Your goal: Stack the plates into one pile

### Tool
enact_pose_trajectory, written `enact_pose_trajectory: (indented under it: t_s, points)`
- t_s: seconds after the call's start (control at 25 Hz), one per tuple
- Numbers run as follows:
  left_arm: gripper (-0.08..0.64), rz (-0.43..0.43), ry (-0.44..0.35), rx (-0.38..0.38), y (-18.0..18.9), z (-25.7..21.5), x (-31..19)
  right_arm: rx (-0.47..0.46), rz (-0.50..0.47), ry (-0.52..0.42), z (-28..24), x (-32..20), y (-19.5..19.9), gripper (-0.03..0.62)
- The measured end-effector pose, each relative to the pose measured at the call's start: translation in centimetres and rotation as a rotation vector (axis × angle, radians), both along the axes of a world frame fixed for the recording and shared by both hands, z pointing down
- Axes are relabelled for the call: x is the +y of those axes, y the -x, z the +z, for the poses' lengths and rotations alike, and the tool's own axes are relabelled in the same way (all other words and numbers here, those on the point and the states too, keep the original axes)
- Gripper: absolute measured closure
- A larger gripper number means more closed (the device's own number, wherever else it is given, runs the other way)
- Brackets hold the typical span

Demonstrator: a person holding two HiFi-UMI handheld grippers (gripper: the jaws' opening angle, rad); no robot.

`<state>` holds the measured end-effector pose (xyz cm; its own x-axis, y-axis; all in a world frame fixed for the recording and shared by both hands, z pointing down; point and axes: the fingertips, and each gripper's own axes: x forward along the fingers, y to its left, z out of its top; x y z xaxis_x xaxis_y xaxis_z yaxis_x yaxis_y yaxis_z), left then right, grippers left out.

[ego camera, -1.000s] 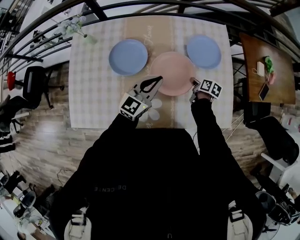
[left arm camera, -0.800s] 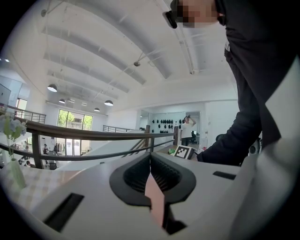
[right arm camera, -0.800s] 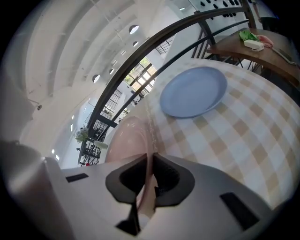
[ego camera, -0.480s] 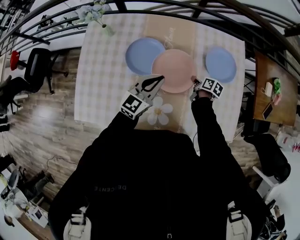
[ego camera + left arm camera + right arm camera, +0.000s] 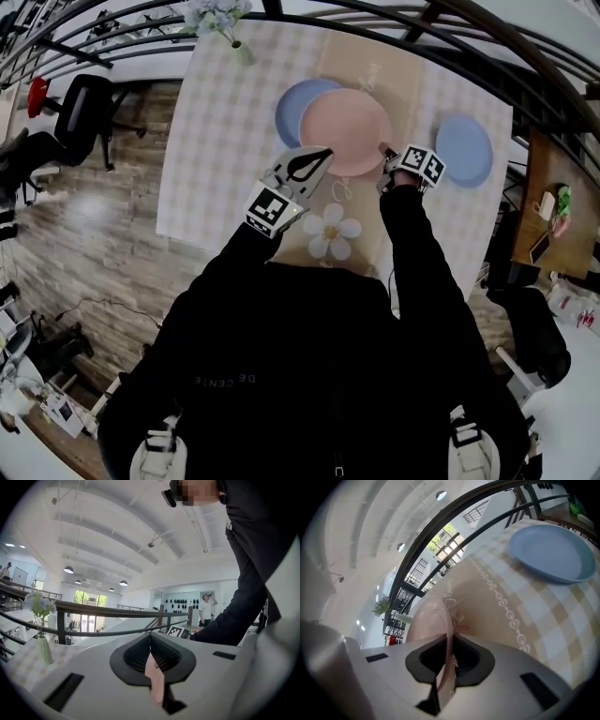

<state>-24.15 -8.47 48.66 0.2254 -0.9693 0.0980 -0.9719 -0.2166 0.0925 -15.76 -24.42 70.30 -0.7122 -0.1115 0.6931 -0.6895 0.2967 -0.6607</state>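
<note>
- Nothing is piled for certain yet. The round, shallow pink plate [image 5: 343, 127] is at the upper centre of the head view. Its far-left edge covers part of the round centre blue plate [image 5: 291, 105].
- From here I cannot tell whether the pink plate already rests on that blue one or hangs just above it.
- The left gripper [image 5: 317, 157] has its jaws drawn narrow onto the pink plate's near-left rim. Its own view shows a thin pink sliver pinched between the dark pads.
- The right gripper [image 5: 385, 156] grips the near-right rim in the same way. In its view the pink edge runs straight up between the closed jaws.
- The round right-hand blue plate [image 5: 464, 150] lies alone at the right of the frame, flat on the checked tablecloth [image 5: 225, 150]. It is well apart from the other two.
- As I judge it, the first stacking step is partway done. The pink plate needs to be centred on the centre blue plate, set down and released. After that the right-hand blue plate has to join the pile.
- The pink plate looks plain and smooth, with a low raised rim and a soft sheen. It seems a touch broader than the blue ones, though it may only look so because it is nearer the camera.
- A beige runner with a daisy print [image 5: 330, 230] lies below the grippers.
</note>
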Motion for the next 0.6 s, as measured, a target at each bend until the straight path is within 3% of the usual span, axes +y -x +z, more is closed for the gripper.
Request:
enact_pose_trajectory:
  t_s: [0.28,0.6]
  points:
    - [0.540,-0.039,0.004,0.007,2.4,0.4,0.6,-0.015,-0.023,0.023,1.0,0.9,5.0,0.560]
    - [0.540,-0.064,0.024,0.022,3.8,1.2,2.1,0.008,-0.035,0.013,2.2,1.2,8.1,0.557]
